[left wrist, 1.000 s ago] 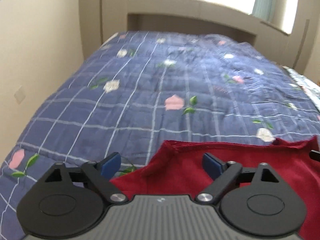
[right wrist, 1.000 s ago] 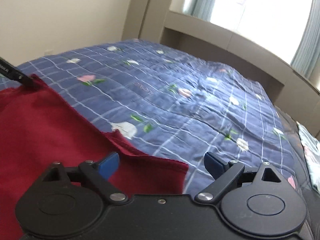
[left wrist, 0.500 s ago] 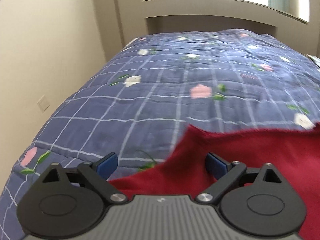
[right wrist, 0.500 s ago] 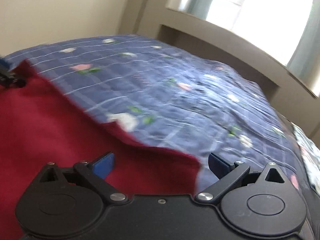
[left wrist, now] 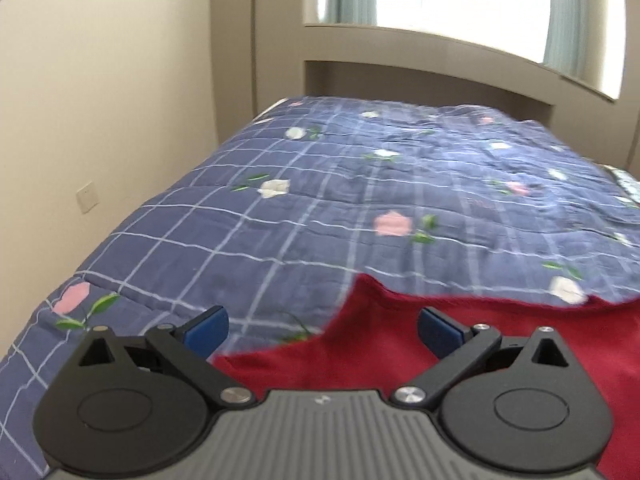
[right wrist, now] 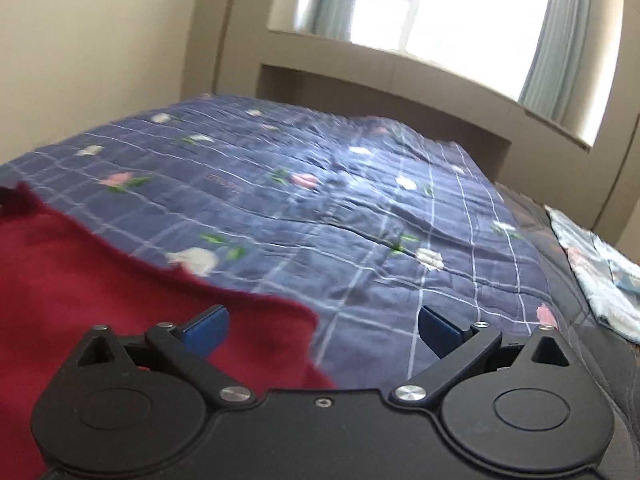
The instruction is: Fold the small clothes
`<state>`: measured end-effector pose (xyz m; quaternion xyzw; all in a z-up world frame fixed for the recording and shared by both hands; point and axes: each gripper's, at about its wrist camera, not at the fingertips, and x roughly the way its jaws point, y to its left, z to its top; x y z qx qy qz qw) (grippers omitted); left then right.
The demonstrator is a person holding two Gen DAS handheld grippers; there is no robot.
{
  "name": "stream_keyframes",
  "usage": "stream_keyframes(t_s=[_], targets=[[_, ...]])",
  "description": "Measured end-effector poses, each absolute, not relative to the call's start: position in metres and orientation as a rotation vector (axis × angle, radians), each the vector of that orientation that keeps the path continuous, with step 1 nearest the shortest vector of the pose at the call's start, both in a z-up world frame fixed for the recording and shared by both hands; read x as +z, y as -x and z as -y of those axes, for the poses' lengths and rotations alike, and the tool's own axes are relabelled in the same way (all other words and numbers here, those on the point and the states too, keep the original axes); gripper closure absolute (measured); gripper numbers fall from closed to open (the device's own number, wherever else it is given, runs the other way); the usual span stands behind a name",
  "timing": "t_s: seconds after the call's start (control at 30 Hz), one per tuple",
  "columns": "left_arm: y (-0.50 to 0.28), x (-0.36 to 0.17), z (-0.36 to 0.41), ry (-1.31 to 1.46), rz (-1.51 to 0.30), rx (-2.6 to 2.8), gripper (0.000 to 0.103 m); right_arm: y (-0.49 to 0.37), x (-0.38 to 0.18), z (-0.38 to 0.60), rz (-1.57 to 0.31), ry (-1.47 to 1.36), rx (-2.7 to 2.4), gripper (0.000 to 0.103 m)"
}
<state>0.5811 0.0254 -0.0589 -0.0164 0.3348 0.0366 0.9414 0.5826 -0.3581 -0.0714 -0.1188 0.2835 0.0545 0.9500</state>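
Red fabric filled the nearest part of both wrist views. We held the left claw (left wrist: 322,328) with its blue fingertips (left wrist: 208,326) spread wide and nothing between them; the left tip stood over the quilt, the right tip over the red garment (left wrist: 400,344). We could not tell from this view whether the tips touched the cloth. The garment lay on the bed, and its left corner rose to a point just ahead of the claw gap.

We held the right claw (right wrist: 322,330) released in the same way, its tips wide apart and gripping nothing. Its left tip (right wrist: 208,330) stood over the red garment (right wrist: 80,292), and its right tip over the quilt. The garment's right edge ran across the claw gap. At the far left of the right wrist view, a dark part met the garment's far corner; we could not identify it because of blur.

Beyond the garment, the blue checked quilt (left wrist: 360,184) with pink and white flowers covered the bed up to a beige headboard shelf (left wrist: 440,52). A pale printed cloth (right wrist: 596,268) lay at the right edge of the bed. A wall socket (left wrist: 88,196) sat on the cream wall to the left. A bright window (right wrist: 448,0) with pale curtains stood farthest back.
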Motion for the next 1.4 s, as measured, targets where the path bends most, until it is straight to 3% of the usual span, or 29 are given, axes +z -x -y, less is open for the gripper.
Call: stream_keyframes(t_s=[0.23,0.5,0.73,1.07,1.4], targets=[[-0.513,-0.059,-0.007,0.01,-0.7,0.02,0.0,-0.495,-0.065,0.325,-0.554,0.248,0.124,0.001],[-0.483,-0.094,-0.012,-0.097,-0.728,0.077,0.0,-0.448,-0.103,0.326,-0.584,0.352,0.014,0.001],[-0.461,-0.067,-0.014,-0.172,-0.736,0.14,0.0,-0.424,-0.082,0.325,-0.584,0.269,-0.053,0.001],[-0.38,-0.037,-0.025,-0.013,-0.797,0.162,0.0,-0.336,-0.05,0.287,-0.572,0.166,0.024,0.001],[-0.337,-0.06,-0.039,0.163,-0.876,0.157,0.0,-0.276,-0.062,0.265,-0.621,0.06,0.049,0.001]])
